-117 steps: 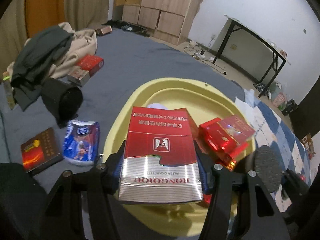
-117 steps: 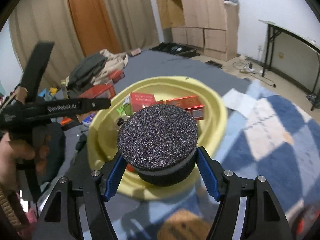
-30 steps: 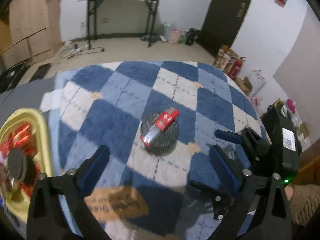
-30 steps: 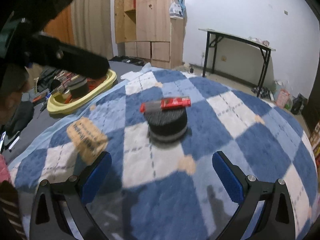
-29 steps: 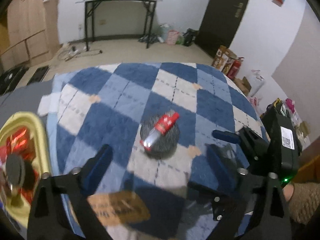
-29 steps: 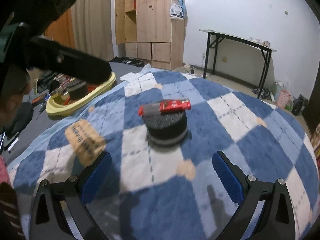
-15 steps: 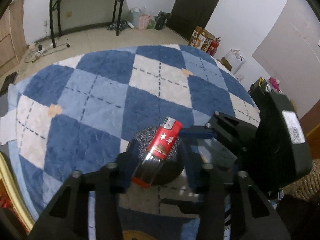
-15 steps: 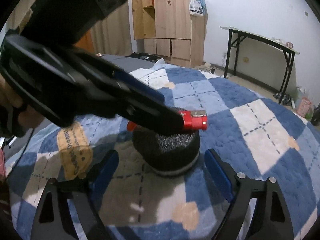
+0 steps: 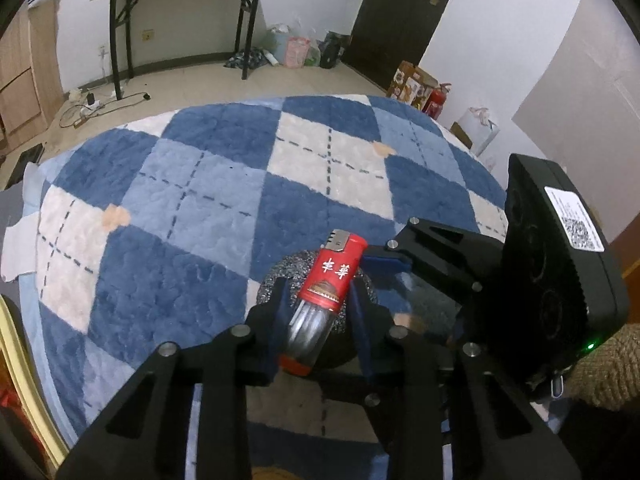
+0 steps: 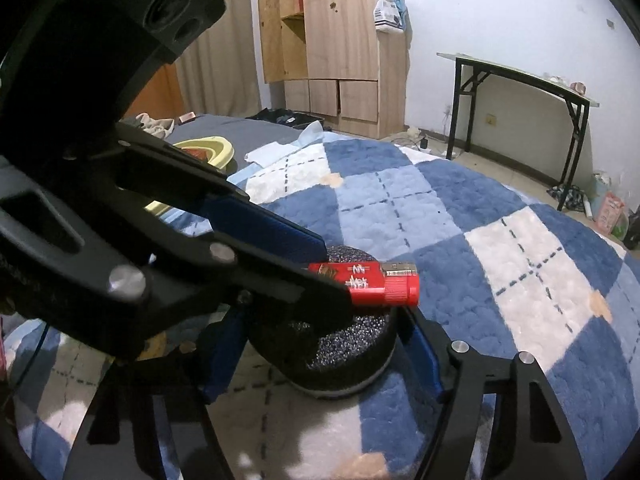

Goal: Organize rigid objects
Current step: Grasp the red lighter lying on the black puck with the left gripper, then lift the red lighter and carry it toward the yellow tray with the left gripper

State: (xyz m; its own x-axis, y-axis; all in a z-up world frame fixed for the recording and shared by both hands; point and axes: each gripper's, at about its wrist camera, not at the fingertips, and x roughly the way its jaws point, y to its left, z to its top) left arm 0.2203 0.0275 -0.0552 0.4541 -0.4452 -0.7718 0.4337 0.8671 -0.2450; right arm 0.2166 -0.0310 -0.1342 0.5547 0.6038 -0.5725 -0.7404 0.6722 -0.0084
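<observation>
A red lighter lies on top of a round black sponge puck on the blue-and-white checked rug. My left gripper is shut on the lighter, one finger on each side. In the right wrist view the lighter sticks out past the left gripper's finger. My right gripper is closed around the puck, its blue pads against both sides. The right gripper's body shows at the right of the left wrist view.
The yellow basin with red boxes sits at the rug's far edge, its rim also at the left edge of the left wrist view. A black-legged table, wooden cabinets and floor clutter stand beyond the rug.
Both grippers were open and back from the puck a second ago. They have moved in: the left has closed on the lighter, the right on the puck.
</observation>
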